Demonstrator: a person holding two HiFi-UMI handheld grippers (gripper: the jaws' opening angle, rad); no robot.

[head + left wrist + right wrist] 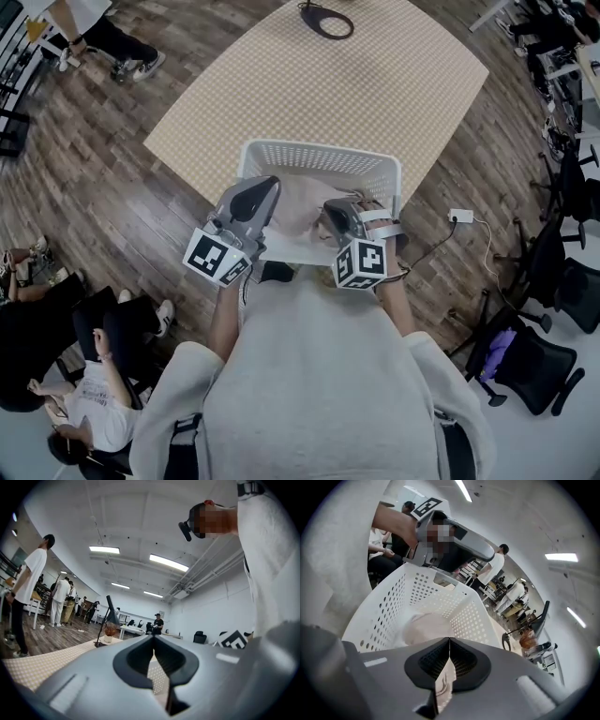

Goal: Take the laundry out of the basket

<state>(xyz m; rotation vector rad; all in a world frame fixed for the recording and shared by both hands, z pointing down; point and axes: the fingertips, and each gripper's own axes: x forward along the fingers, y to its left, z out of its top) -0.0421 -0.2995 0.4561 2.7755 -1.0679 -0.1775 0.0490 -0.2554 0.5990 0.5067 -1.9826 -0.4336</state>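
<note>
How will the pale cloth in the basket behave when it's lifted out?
Probably floppy: the cloth lies in soft folds in the basket, so it should drape and sag. Likely thin and light: a fold sits pinched between the closed jaws of the right gripper. It may drag on the basket's perforated wall.

The basket (319, 157) is white, patterned with rows of round perforations. The laundry (302, 211) in it is pale beige to cream, with a brown squiggle on one piece. The table (375, 84) has a fine beige-and-white check, and the floor (103, 197) is dark brown wood plank. The left gripper (268, 185) and right gripper (330, 210) are grey with black pads, and each has a cube of black-and-white square markers.
</note>
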